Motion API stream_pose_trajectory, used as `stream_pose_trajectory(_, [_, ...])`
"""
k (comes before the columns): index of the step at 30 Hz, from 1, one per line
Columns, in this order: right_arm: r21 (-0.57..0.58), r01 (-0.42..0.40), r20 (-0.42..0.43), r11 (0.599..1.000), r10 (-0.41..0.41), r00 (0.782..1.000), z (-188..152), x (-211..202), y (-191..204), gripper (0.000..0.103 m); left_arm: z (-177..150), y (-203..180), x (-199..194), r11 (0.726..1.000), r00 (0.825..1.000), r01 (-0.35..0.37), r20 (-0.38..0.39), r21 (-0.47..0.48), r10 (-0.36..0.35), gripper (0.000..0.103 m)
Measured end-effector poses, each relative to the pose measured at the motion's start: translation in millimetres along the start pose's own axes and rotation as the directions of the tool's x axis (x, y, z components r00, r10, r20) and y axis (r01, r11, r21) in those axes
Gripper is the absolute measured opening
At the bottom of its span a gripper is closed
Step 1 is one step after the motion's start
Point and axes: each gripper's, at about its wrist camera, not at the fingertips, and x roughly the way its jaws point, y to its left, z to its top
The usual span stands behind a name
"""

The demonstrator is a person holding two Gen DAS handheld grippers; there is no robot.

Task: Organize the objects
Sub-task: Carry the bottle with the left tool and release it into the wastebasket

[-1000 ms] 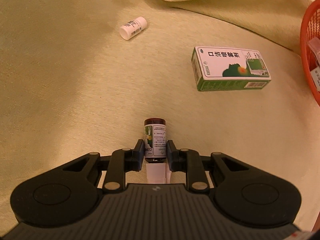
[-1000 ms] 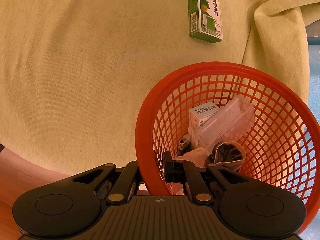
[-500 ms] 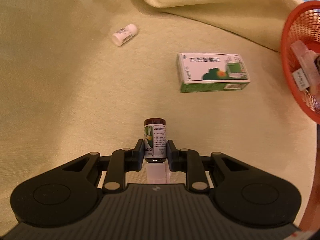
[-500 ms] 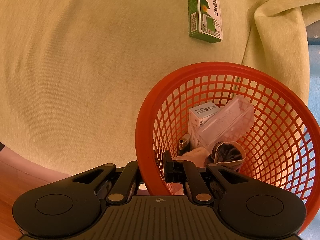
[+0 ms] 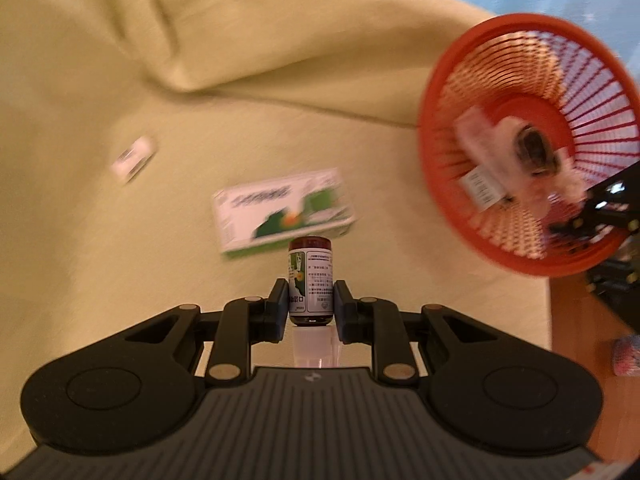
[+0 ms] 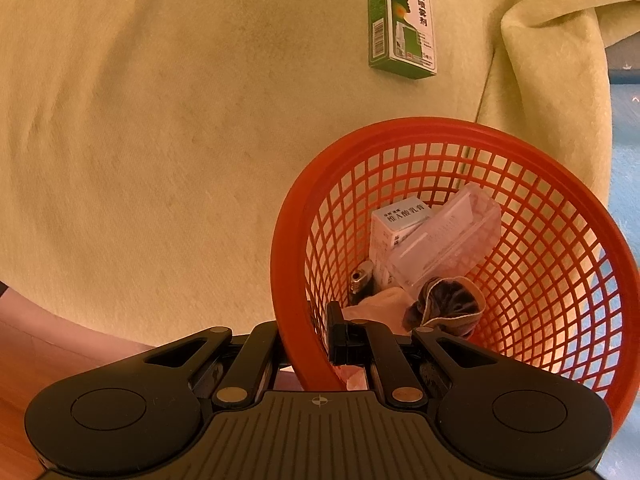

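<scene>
- The left gripper (image 5: 310, 305) has its black fingers (image 5: 279, 309) closed on a small dark brown glass bottle (image 5: 310, 282), which carries a white and green label with fine print too small to read; the bottle's clear cap end points back toward the gripper body.
- Beyond the bottle a green and white cardboard medicine box (image 5: 282, 212) lies flat on the pale yellow-green cloth (image 5: 100, 240) that covers the worktop; this view is blurred.
- In the right wrist view the same box reads clearly: large Chinese characters "口洁喷雾剂" run down its white face beside a green head silhouette, with a barcode on the green side.
- A small white pill bottle (image 5: 133, 158) lies on its side on the cloth, well apart from the box.
- The right gripper (image 6: 308, 328) has its fingers (image 6: 335, 334) clamped on the near rim of a round orange plastic mesh basket (image 6: 452, 136), one finger inside and one outside the wall.
- Inside the basket sit a white carton (image 6: 394, 220) printed with "维A酸乳膏", a clear plastic case (image 6: 448, 240) leaning on it, a metal lighter (image 6: 362, 282) and a dark fabric pouch with tan trim (image 6: 446, 306).
</scene>
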Motion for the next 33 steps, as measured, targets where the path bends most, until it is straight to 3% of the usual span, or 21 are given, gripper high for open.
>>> stream_pose_trajectory(12, [-0.007, 0.017, 0.01, 1.0, -0.017, 1.0, -2.7, -4.1, -3.2, 0.002, 45.5, -41.9, 1.7, 0.982, 0.987, 0.148, 0.043, 0.118, -0.154, 0.019])
stream_pose_trajectory(20, [-0.007, 0.014, 0.017, 1.0, -0.014, 1.0, -3.3, -1.7, -2.1, 0.002, 64.2, -64.5, 10.1, 0.957, 0.971, 0.227, 0.026, 0.181, -0.236, 0.019])
stream_pose_trajectory(26, [-0.005, 0.011, 0.022, 1.0, -0.011, 1.0, -8.7, -0.4, -4.8, 0.002, 78.1, -83.7, 16.2, 0.93, 0.95, 0.3, 0.016, 0.214, -0.311, 0.019])
stream_pose_trajectory(28, [-0.003, 0.011, 0.024, 1.0, -0.011, 1.0, -9.1, 0.1, -5.9, 0.002, 83.0, -87.7, 18.9, 0.908, 0.927, 0.365, 0.005, 0.204, -0.374, 0.019])
stream_pose_trajectory(30, [0.002, 0.009, 0.025, 1.0, -0.009, 1.0, -9.2, 0.6, -7.5, 0.002, 88.2, -88.7, 21.6, 0.879, 0.894, 0.44, -0.003, 0.181, -0.447, 0.036])
stream_pose_trajectory(31, [0.003, 0.007, 0.025, 1.0, -0.007, 1.0, -9.4, 0.7, -8.0, 0.002, 89.4, -89.9, 21.1, 0.879, 0.894, 0.44, 0.006, 0.183, -0.448, 0.044])
stream_pose_trajectory(33, [0.001, 0.004, 0.024, 1.0, -0.004, 1.0, -10.4, 0.9, -7.9, 0.002, 90.4, -91.0, 19.2, 0.879, 0.895, 0.434, 0.012, 0.198, -0.445, 0.044])
